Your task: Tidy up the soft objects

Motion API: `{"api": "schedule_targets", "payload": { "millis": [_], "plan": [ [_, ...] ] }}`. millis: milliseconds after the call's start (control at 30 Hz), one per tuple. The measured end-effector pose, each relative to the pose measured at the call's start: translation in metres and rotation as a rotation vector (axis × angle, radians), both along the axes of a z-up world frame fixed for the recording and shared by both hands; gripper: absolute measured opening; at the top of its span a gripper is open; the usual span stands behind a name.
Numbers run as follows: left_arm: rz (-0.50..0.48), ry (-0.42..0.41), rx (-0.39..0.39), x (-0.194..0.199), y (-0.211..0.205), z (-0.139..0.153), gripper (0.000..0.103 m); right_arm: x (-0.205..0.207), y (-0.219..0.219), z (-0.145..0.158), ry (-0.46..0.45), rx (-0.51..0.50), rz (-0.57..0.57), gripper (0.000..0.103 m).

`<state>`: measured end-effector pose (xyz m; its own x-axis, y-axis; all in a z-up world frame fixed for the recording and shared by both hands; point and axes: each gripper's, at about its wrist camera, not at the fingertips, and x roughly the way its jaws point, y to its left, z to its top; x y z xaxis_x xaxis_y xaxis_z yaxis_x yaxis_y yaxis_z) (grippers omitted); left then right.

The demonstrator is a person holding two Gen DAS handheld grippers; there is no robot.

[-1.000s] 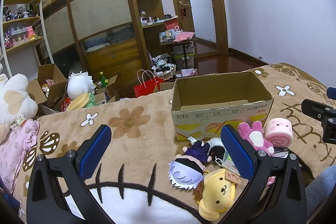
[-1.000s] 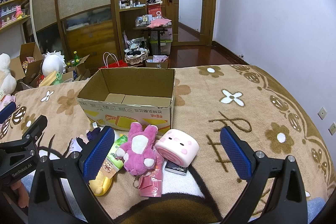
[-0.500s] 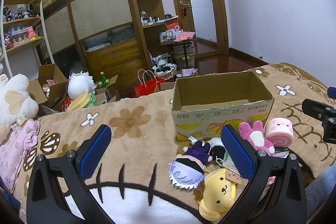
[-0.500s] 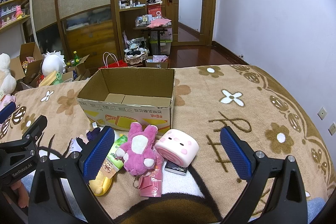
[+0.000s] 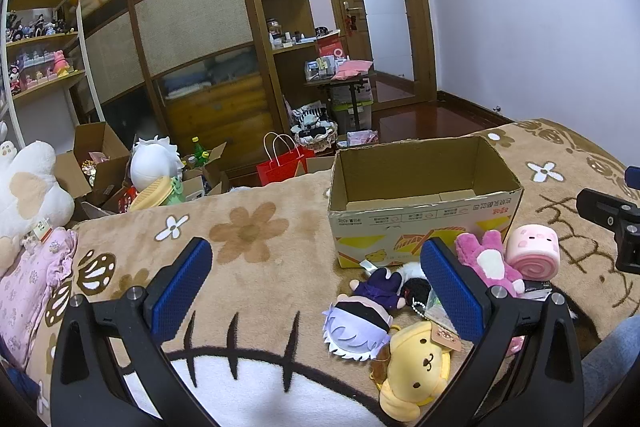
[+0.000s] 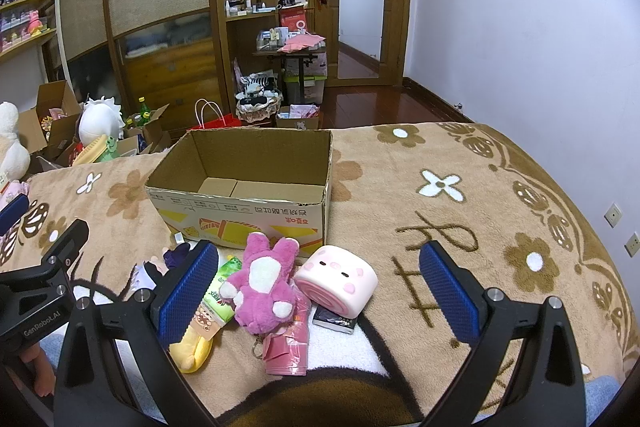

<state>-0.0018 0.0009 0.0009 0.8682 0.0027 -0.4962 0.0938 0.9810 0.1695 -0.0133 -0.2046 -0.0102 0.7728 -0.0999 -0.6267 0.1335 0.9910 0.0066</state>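
An open, empty cardboard box (image 5: 424, 211) (image 6: 244, 211) stands on the brown flowered blanket. Soft toys lie in front of it: a pink-and-white rabbit (image 6: 264, 287) (image 5: 486, 263), a pink pig roll cushion (image 6: 338, 277) (image 5: 532, 251), a yellow dog plush (image 5: 416, 367) (image 6: 192, 347), a lilac-haired doll (image 5: 358, 327) and a dark purple doll (image 5: 380, 287). My left gripper (image 5: 316, 287) is open and empty, held above the blanket left of the toys. My right gripper (image 6: 316, 291) is open and empty, with the rabbit and pig between its fingers' line of sight.
A green snack packet (image 6: 218, 297), a pink wrapper (image 6: 286, 351) and a small dark book (image 6: 334, 319) lie among the toys. A pink cloth (image 5: 24, 291) and a large white plush (image 5: 28, 187) sit at the bed's left edge. Boxes and a red bag (image 5: 280, 163) clutter the floor beyond.
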Motion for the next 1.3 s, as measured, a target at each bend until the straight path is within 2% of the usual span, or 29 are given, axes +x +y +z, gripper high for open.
{"api": "schedule_targets", "payload": {
  "millis": [1300],
  "plan": [
    [0.000,0.010,0.003,-0.0005,0.0035,0.0007,0.103,-0.0003,-0.0004,0.0009,-0.001,-0.002,0.000,0.103]
  ]
}}
